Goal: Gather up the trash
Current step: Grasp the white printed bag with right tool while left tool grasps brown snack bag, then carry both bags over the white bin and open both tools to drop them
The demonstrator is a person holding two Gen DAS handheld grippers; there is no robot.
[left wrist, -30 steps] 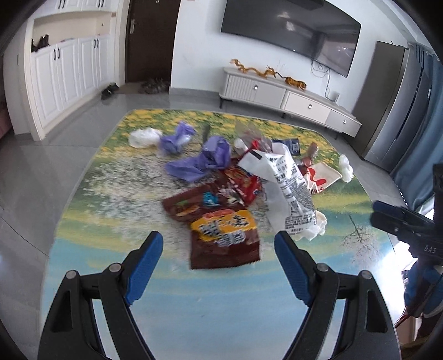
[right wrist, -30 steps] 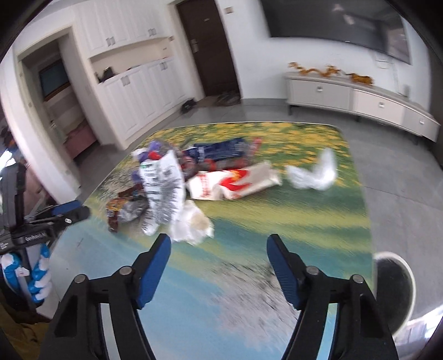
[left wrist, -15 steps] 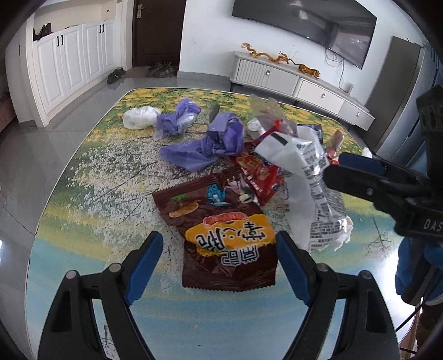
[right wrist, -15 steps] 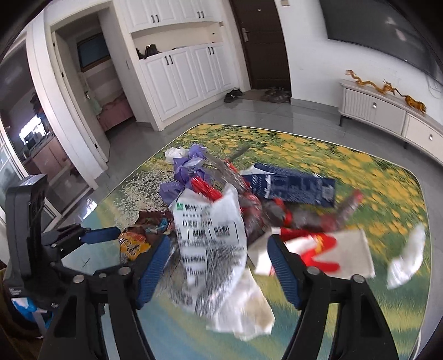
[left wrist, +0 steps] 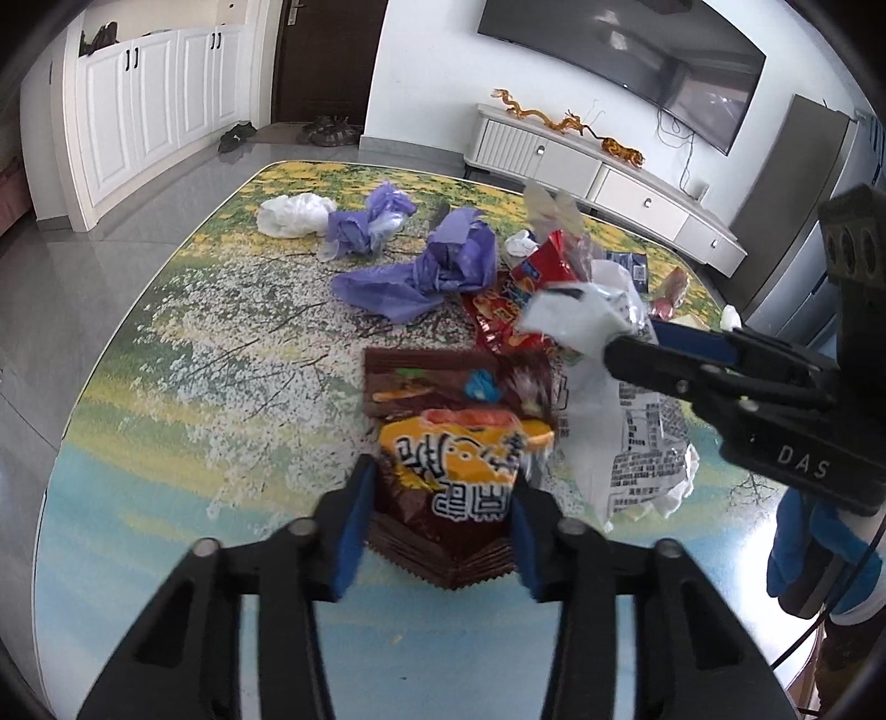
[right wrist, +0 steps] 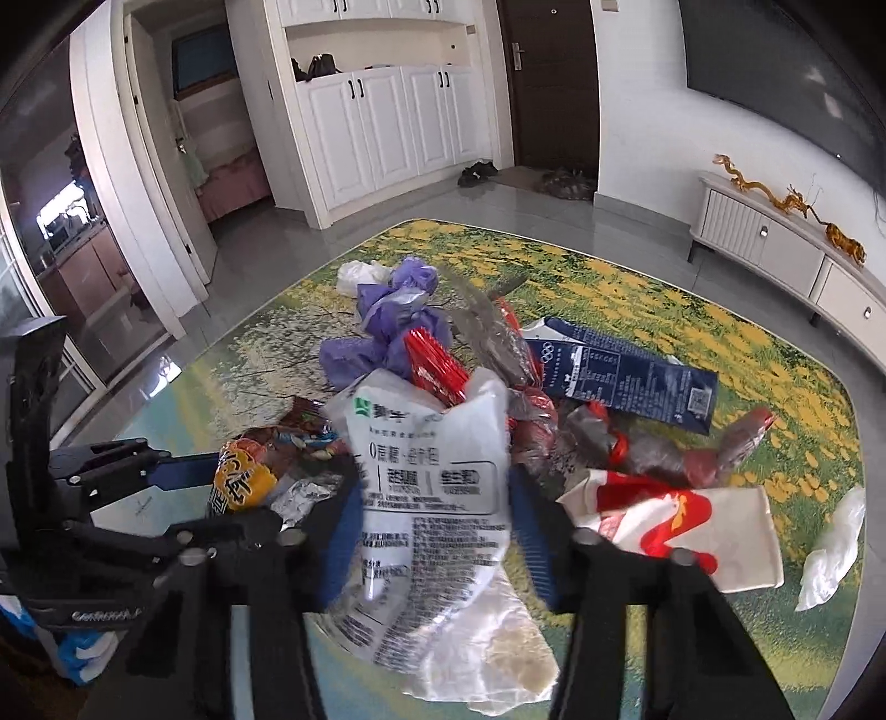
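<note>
Purple bags behind snack packet, white wrapper beside

Wall television, white sideboard (gold dragons on top), shoes.

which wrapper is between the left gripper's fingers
The brown and yellow snack bag, nearest the left gripper; the white bag sits in the right gripper.

My left cam looks down along my left tongs toward the TV wall, close over the rug. Right cam faces the white cabinets, equally close. Both share the white printed bag and trash pile.
</note>
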